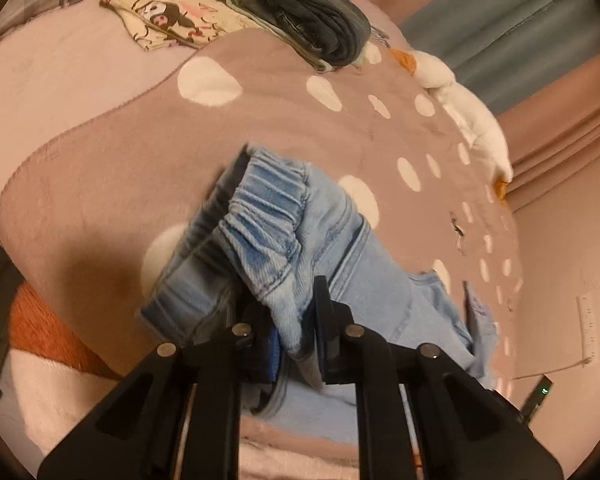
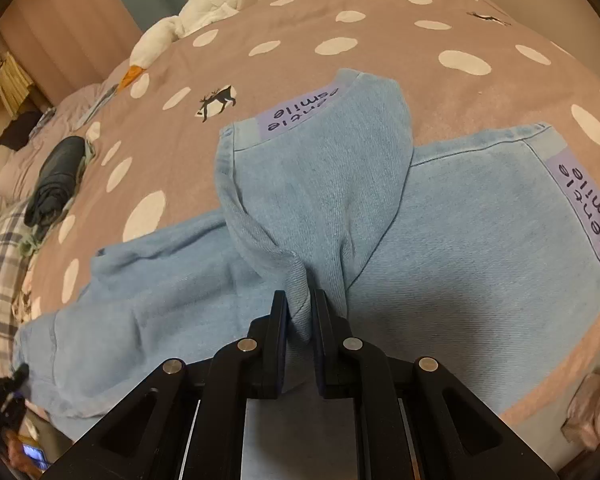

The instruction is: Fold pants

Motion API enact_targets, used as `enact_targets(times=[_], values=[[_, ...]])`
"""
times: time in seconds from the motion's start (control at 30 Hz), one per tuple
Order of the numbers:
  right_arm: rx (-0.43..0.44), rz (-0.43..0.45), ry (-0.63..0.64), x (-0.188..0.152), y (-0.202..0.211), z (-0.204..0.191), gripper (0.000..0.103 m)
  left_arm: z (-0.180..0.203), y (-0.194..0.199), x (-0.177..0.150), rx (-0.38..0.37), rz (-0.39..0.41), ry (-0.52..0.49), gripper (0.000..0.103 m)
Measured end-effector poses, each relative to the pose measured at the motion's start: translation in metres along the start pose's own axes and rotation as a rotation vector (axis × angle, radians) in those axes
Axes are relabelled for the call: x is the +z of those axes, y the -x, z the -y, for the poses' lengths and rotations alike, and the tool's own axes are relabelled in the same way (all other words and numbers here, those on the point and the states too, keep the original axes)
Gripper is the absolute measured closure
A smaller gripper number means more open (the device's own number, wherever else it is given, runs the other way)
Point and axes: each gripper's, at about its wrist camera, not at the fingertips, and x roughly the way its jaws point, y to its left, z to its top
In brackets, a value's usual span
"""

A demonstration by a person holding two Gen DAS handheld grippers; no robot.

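Light blue denim pants (image 2: pixel 460 240) lie on a brown blanket with white dots (image 2: pixel 340 28). My right gripper (image 2: pixel 300 304) is shut on a fold of one leg (image 2: pixel 316 184), which is lifted and lies across the other leg; both hems carry lilac labels (image 2: pixel 296 108). In the left wrist view my left gripper (image 1: pixel 288 312) is shut on the gathered elastic waistband (image 1: pixel 268 216) and holds it raised above the blanket (image 1: pixel 140 152); the pant legs (image 1: pixel 384 292) trail off to the right.
A folded dark garment (image 1: pixel 320 20) and a printed cream garment (image 1: pixel 168 16) lie at the far side of the bed. A white goose plush (image 1: pixel 468 112) lies along the bed's edge. An orange cushion (image 1: pixel 44 328) sits low left.
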Motion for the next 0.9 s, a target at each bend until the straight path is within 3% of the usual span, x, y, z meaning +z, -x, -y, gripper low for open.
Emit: enact_targets(times=[0.1, 0.27, 0.6, 0.9], values=[[-0.005, 0.011, 0.009, -0.002, 0.001, -0.001, 0.091, 0.0, 0.009, -0.016, 0.023, -0.009, -0.052, 0.09], [-0.02, 0.033, 0.018, -0.005, -0.001, -0.003, 0.091, -0.02, -0.005, -0.031, 0.038, -0.063, -0.041, 0.088], [-0.079, 0.094, 0.053, -0.014, -0.002, -0.012, 0.091, -0.016, -0.017, -0.035, 0.071, -0.039, -0.098, 0.086], [-0.114, 0.13, 0.079, -0.017, -0.004, -0.016, 0.091, -0.02, -0.019, -0.036, 0.054, -0.023, -0.101, 0.086]])
